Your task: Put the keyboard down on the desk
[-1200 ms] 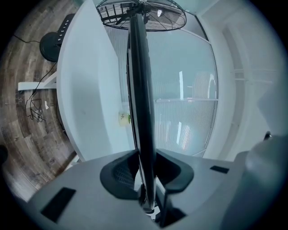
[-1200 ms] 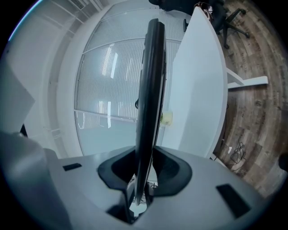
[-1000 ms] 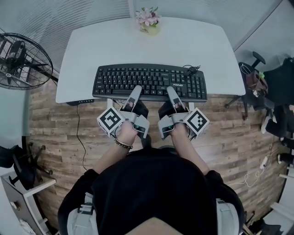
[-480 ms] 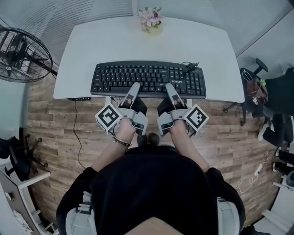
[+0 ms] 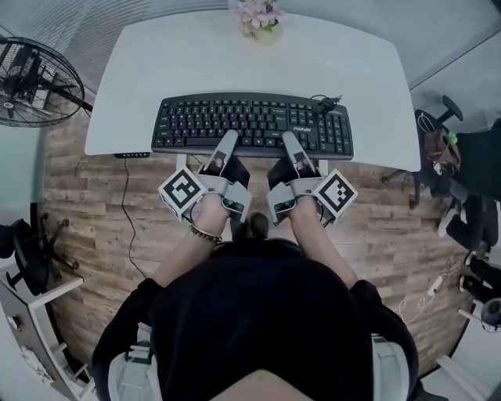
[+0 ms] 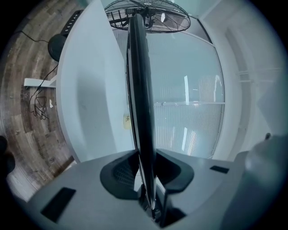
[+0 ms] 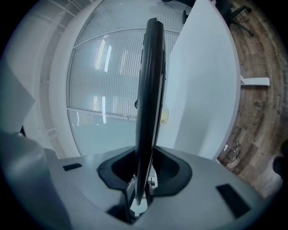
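A black keyboard (image 5: pixel 250 121) is held level over the front half of the white desk (image 5: pixel 235 63), its near edge out past the desk's front edge. My left gripper (image 5: pixel 227 141) is shut on that near edge left of the middle, and my right gripper (image 5: pixel 288 142) is shut on it right of the middle. In the left gripper view the keyboard (image 6: pixel 140 90) shows edge-on between the pads of the left gripper (image 6: pixel 146 170), with the desk (image 6: pixel 90 90) a little apart from it. The right gripper view shows the same: keyboard (image 7: pixel 150 81), right gripper (image 7: pixel 145 168), desk (image 7: pixel 202 81).
A small pot of pink flowers (image 5: pixel 261 19) stands at the desk's far edge. The keyboard's cable (image 5: pixel 325 102) is bunched at its far right corner. A floor fan (image 5: pixel 35 82) stands to the left, and an office chair (image 5: pixel 438 133) to the right, on wooden flooring.
The head view has shifted slightly. The keyboard and both grippers keep almost the same place over the desk's front part, and both grips are unchanged.
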`<act>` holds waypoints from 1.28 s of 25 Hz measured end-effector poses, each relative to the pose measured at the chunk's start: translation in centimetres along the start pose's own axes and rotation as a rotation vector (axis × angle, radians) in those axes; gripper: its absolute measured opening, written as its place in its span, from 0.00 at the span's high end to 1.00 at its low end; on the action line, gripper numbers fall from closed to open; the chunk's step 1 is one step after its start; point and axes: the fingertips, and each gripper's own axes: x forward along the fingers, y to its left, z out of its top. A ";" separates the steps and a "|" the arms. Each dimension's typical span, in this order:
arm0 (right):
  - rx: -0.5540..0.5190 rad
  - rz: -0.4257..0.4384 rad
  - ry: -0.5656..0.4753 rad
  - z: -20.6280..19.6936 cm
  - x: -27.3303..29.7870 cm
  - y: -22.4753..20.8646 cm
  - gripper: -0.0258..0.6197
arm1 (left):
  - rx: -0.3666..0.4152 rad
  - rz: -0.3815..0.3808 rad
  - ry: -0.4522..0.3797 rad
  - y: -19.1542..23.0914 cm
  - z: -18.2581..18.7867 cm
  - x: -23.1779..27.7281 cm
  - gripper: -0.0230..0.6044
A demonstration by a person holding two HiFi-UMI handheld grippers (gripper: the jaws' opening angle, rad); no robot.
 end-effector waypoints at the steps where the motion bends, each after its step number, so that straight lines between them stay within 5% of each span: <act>1: 0.001 -0.006 0.001 -0.1 0.2 -0.3 0.82 | -0.010 -0.003 -0.001 0.1 0.1 0.1 0.81; 32: 0.027 -0.116 0.024 -1.6 0.3 -6.2 0.81 | -0.052 0.122 0.010 6.5 0.3 -0.9 0.81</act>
